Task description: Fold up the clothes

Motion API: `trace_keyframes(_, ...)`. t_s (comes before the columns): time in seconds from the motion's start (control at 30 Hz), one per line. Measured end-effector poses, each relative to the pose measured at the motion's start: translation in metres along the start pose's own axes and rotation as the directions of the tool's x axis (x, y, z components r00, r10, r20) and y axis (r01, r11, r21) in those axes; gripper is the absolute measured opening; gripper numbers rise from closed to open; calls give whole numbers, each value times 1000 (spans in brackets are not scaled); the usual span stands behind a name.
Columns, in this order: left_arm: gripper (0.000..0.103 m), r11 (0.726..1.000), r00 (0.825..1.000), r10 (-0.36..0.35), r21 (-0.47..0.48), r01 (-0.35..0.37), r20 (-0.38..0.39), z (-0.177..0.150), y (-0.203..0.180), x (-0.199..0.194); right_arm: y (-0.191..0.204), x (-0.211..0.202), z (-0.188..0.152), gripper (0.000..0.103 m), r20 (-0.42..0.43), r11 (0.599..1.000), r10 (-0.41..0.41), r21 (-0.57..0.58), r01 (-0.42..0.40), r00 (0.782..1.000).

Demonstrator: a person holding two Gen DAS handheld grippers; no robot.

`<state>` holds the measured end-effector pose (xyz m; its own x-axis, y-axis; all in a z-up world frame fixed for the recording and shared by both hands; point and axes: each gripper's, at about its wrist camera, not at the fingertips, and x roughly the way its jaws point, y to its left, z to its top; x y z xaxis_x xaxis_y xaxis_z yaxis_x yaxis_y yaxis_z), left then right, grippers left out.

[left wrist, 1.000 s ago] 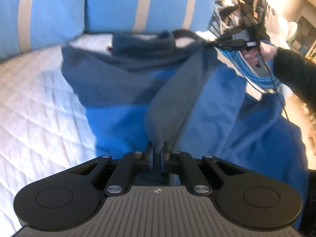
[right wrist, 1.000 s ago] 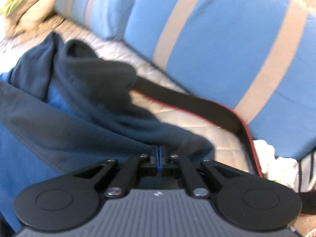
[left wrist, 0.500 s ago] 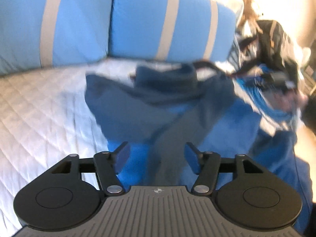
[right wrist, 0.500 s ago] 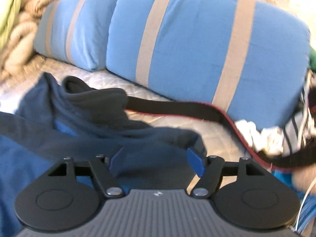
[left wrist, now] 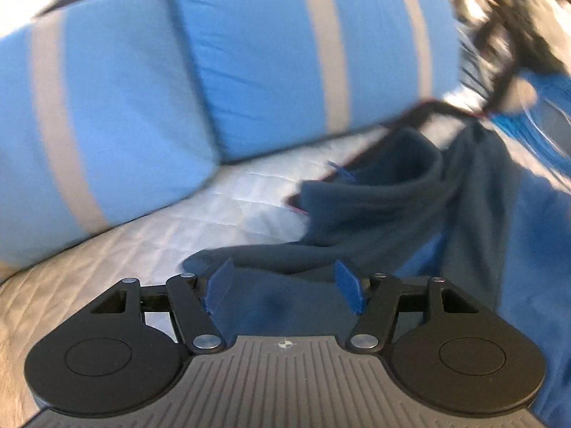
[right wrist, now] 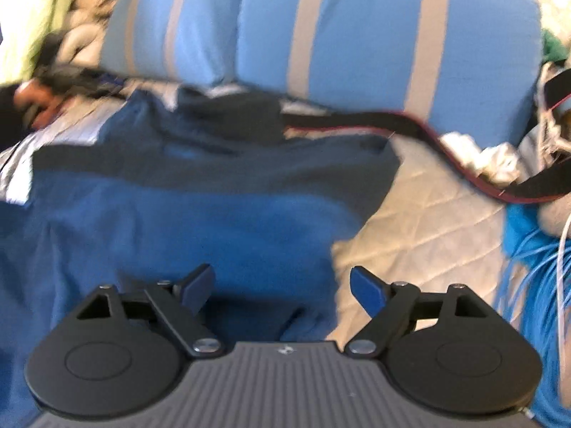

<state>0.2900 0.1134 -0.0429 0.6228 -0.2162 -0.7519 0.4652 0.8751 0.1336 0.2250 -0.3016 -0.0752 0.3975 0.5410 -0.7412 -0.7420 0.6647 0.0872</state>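
Item I see: one garment [right wrist: 200,214], a two-tone fleece top. Body bright blue, with a dark navy-grey upper band, collar and sleeves. It lies spread on the quilted bed [right wrist: 421,214], collar end toward the striped pillows, its right edge stopping short of the bare quilt. In the left view the garment [left wrist: 374,214] has its collar standing open in a soft ring, with one dark sleeve laid down across the blue body and another dark fold running along the near edge. Surface rumpled, not flat. Both views blurred; finer detail unreadable.
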Motion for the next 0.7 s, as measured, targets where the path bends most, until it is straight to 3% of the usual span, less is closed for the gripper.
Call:
trace_keyframes(0.13,60,984,994,35,178,-16,-104,9,-6,31,4,-1,-13,91,-21,998,63,23,-63,998)
trace_keyframes(0.23,60,975,983,-41,209,79,-179,10,-3,45,3,-4,-18,92,-31,996,78,41,-76,996)
trace_keyframes(0.3,59,975,971,-57,197,104,-232,9,2,55,0,-9,-21,92,-30,994,89,63,-87,996)
trace_keyframes(0.37,45,978,966,-62,179,109,-251,7,5,60,-4,-14,-23,92,-27,990,104,94,-101,994)
trace_keyframes(0.4,14,980,966,-64,168,109,-251,6,6,61,-7,-16,-23,92,-24,987,114,115,-110,993)
trace_keyframes(0.43,2,982,968,-66,155,106,-243,5,7,60,-10,-19,-23,93,-21,984,124,135,-120,992)
trace_keyframes(0.57,0,986,977,-48,147,80,-208,2,7,55,-27,-23,-24,93,-23,946,207,261,-194,978)
trace_keyframes(0.63,0,987,980,-30,151,60,-196,1,6,53,-32,-18,-28,93,-49,899,308,342,-273,950)
trace_keyframes(0.7,0,989,983,-16,143,43,-183,-1,7,51,-34,-15,-31,93,-46,860,350,411,-302,936)
